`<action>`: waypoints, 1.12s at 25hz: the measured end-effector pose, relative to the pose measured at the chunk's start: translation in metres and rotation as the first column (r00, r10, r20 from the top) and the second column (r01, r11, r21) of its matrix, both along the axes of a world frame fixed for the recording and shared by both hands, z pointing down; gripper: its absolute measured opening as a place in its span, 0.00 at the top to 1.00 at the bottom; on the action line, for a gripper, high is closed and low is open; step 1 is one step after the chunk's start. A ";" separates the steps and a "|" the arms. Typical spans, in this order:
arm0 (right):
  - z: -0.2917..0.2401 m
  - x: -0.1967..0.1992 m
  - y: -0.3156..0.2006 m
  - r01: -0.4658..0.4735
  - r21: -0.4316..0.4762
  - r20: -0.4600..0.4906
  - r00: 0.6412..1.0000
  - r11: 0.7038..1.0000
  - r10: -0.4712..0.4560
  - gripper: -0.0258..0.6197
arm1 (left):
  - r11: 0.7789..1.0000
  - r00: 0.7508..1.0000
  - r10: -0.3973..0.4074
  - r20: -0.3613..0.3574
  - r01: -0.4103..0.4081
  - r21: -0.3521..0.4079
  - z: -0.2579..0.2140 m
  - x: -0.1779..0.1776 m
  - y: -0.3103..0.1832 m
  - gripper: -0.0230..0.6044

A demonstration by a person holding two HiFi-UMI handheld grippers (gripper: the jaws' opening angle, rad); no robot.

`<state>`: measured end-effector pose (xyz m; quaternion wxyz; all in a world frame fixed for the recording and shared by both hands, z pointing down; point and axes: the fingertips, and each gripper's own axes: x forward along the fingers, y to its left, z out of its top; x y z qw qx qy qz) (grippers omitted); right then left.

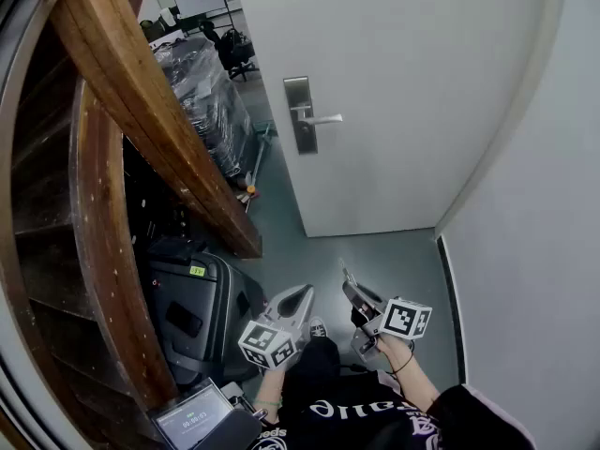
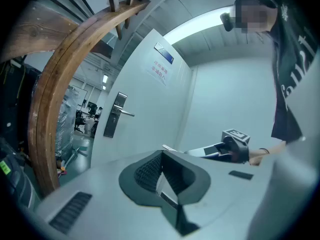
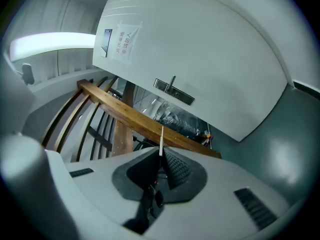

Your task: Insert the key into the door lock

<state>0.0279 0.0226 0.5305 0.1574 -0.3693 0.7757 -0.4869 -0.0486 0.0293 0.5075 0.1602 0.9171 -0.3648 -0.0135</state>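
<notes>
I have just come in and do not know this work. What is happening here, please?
A person stands before a white door and holds a gripper in each hand. The right claw is shut on a thin key, and the key's blade sticks out past the tips. The left claw is shut and holds nothing. Both are low and well short of the lock plate, so the key is not yet inserted.

Door (image 1: 403, 92) ahead with lock (image 1: 301, 120) at its left edge; stair rail (image 1: 136, 101) left of it, suitcase (image 1: 187, 317) beneath the rail.
</notes>
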 end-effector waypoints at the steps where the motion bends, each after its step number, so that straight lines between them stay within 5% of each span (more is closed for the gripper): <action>1: 0.000 -0.006 -0.015 -0.001 0.000 -0.002 1.000 1.000 0.001 0.91 | 1.000 1.000 0.003 0.003 -0.003 0.003 -0.002 -0.006 -0.015 0.96; 12: -0.015 -0.053 -0.154 -0.033 0.032 -0.007 0.999 0.999 0.033 0.91 | 0.999 0.999 0.037 -0.004 -0.037 0.040 -0.012 -0.053 -0.158 0.96; 28: -0.002 -0.052 -0.280 -0.076 -0.021 -0.040 0.996 0.997 0.075 0.91 | 1.000 0.999 0.002 -0.033 -0.003 -0.029 0.008 -0.082 -0.233 0.96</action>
